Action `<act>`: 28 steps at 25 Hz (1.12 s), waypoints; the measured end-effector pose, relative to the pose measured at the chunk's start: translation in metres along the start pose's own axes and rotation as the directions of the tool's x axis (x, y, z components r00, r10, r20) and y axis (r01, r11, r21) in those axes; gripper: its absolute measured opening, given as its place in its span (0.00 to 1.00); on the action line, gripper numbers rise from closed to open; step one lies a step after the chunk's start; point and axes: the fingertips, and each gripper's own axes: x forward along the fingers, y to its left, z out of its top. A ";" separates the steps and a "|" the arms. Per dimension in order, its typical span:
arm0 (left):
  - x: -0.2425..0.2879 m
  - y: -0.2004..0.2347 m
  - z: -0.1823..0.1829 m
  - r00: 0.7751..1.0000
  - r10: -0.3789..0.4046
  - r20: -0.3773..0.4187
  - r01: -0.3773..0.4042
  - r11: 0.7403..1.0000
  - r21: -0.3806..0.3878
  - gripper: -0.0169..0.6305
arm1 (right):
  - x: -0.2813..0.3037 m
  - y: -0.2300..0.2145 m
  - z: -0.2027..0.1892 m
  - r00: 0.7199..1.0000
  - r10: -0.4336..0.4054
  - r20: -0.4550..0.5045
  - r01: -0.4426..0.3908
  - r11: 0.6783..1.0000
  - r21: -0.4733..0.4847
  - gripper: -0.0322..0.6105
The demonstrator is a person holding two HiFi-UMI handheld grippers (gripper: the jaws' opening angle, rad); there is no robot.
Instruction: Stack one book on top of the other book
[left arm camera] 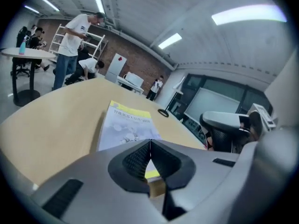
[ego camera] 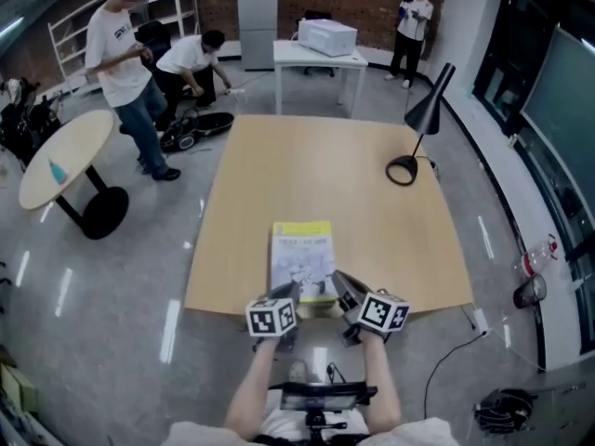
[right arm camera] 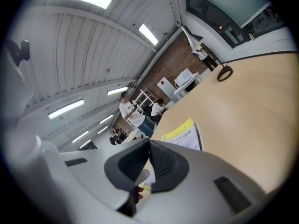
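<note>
A book (ego camera: 303, 256) with a yellow band at its far end and a pale illustrated cover lies flat near the front edge of the wooden table (ego camera: 325, 165). A yellow strip shows at its near end; I cannot tell whether a second book lies under it. My left gripper (ego camera: 289, 292) hovers over the book's near left corner, shut and holding nothing. My right gripper (ego camera: 340, 281) is at the near right corner, tilted, also shut and holding nothing. The left gripper view has the book (left arm camera: 125, 124) just past the closed jaws (left arm camera: 150, 142). The right gripper view catches it (right arm camera: 183, 135) beyond its closed jaws (right arm camera: 149, 142).
A black desk lamp (ego camera: 420, 126) stands at the table's far right. Left of the table is a round table (ego camera: 63, 160), with two people (ego camera: 123, 56) near it. A white table with a printer (ego camera: 320, 48) and another person (ego camera: 409, 26) are at the back.
</note>
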 end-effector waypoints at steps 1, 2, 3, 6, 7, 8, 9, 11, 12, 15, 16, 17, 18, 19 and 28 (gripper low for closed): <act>-0.012 -0.006 0.009 0.999 -0.007 0.042 0.007 1.000 0.003 0.05 | -0.009 0.007 0.012 0.999 0.016 0.039 -0.016 1.000 0.000 0.05; -0.023 -0.012 0.019 0.997 -0.013 0.076 0.012 1.000 0.023 0.05 | -0.020 0.014 0.025 0.996 0.034 0.081 -0.034 0.999 -0.001 0.05; -0.033 -0.018 0.029 0.995 -0.016 0.103 0.011 0.999 0.049 0.05 | -0.031 0.021 0.036 0.991 0.052 0.122 -0.052 0.999 -0.005 0.05; -0.065 -0.033 0.055 0.984 0.000 0.179 -0.015 0.996 0.083 0.05 | -0.069 0.044 0.054 0.973 0.104 0.207 -0.104 0.995 -0.007 0.05; -0.076 -0.039 0.062 0.980 0.005 0.200 -0.021 0.997 0.080 0.05 | -0.082 0.052 0.057 0.967 0.126 0.223 -0.126 0.992 -0.011 0.05; -0.085 -0.046 0.065 0.977 0.008 0.214 -0.025 0.997 0.077 0.05 | -0.094 0.060 0.057 0.962 0.144 0.233 -0.144 0.989 -0.018 0.05; -0.095 -0.054 0.066 0.975 0.011 0.223 -0.029 0.997 0.077 0.05 | -0.106 0.066 0.056 0.958 0.154 0.241 -0.152 0.988 -0.024 0.05; -0.114 -0.074 0.059 0.973 0.006 0.230 -0.027 0.996 0.089 0.05 | -0.129 0.072 0.047 0.959 0.136 0.250 -0.132 0.991 -0.032 0.05; -0.124 -0.085 0.051 0.972 -0.003 0.234 -0.020 0.995 0.097 0.05 | -0.140 0.072 0.039 0.963 0.109 0.248 -0.104 0.994 -0.036 0.05; -0.157 -0.118 0.012 0.970 -0.029 0.241 0.000 0.993 0.120 0.05 | -0.181 0.079 0.004 0.976 0.015 0.218 0.002 0.997 -0.077 0.05; -0.168 -0.128 -0.003 0.970 -0.030 0.241 -0.001 0.992 0.126 0.05 | -0.197 0.084 -0.008 0.978 0.001 0.209 0.020 0.995 -0.097 0.05; -0.180 -0.136 -0.019 0.970 -0.027 0.241 -0.005 0.991 0.131 0.05 | -0.213 0.090 -0.020 0.979 -0.003 0.203 0.027 0.993 -0.113 0.05; -0.192 -0.143 -0.034 0.971 -0.022 0.240 -0.010 0.991 0.134 0.05 | -0.230 0.097 -0.031 0.980 -0.003 0.201 0.027 0.992 -0.121 0.05; -0.204 -0.150 -0.050 0.971 -0.018 0.239 -0.014 0.991 0.132 0.05 | -0.246 0.103 -0.042 0.980 0.000 0.201 0.025 0.992 -0.123 0.05; -0.311 -0.187 -0.118 0.958 0.039 0.282 -0.073 0.991 0.112 0.05 | -0.339 0.146 -0.103 0.989 -0.014 0.150 0.038 0.987 -0.156 0.05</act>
